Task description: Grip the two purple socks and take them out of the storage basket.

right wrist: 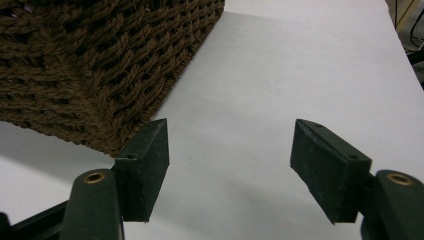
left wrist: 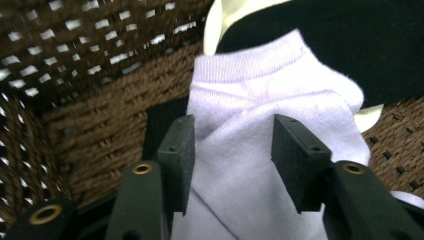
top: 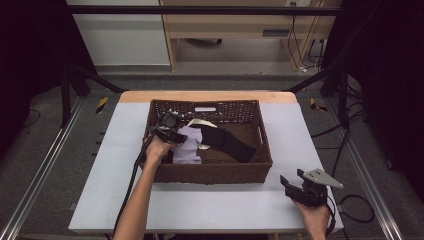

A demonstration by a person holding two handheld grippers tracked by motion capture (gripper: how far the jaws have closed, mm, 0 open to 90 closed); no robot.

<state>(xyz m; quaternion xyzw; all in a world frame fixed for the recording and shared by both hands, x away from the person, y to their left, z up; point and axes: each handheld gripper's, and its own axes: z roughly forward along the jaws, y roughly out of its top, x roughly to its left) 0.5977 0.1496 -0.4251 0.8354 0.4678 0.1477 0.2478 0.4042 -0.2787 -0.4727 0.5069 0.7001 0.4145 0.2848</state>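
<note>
Left gripper view looks down on a lilac sock (left wrist: pixel 260 150) lying in the basket (left wrist: pixel 100 115) near its left wall, partly over a black sock (left wrist: pixel 350 45). The left gripper (left wrist: pixel 232 160) straddles the lilac sock with its jaws apart, pads not yet pressing. Best to sink lower, pinch one fold only, then lift clear. Beside the basket's near right corner, the right gripper (right wrist: pixel 230 165) waits open over the table (right wrist: pixel 300 65).
</note>
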